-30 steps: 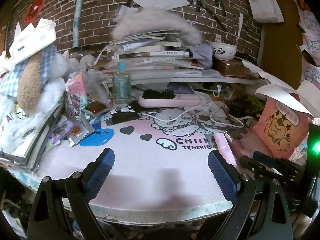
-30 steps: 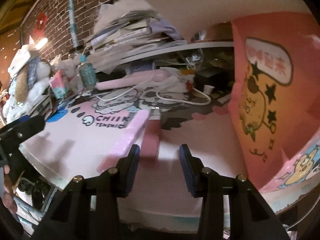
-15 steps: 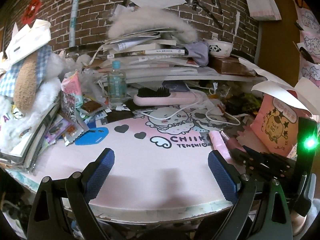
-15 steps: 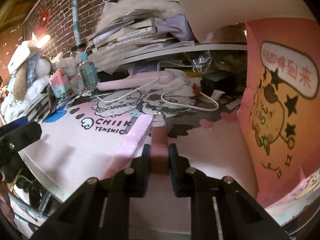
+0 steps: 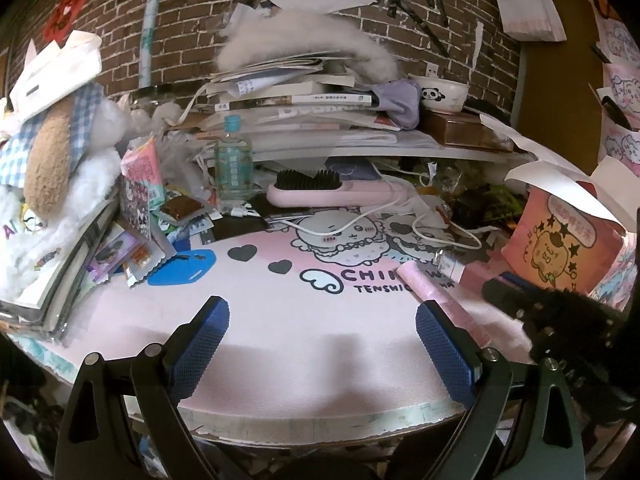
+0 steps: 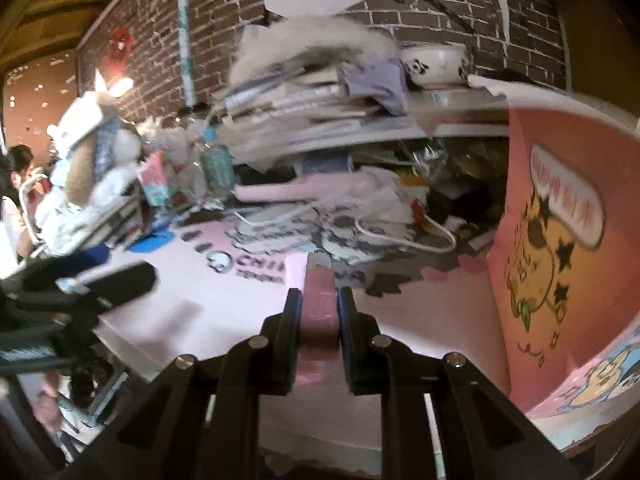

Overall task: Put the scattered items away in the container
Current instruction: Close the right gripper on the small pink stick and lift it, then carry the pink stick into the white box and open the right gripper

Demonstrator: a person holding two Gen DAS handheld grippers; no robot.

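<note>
Right claw [image 6: 318, 312] grips one pink tube [image 6: 318, 300].

pink mat [image 5: 280, 332] with black hearts, blue tag [image 5: 182, 268], pink brush [image 5: 340, 192], brown brick wall [image 5: 192, 4].

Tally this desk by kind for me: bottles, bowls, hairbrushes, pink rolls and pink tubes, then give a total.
Bottles: 1, the clear bottle
Bowls: 1, the panda bowl
Hairbrushes: 1, the pink hairbrush
Rolls: 1, the pink roll
Tubes: 1, the pink tube, clamped in the jaws of the right gripper
Total: 5
</note>
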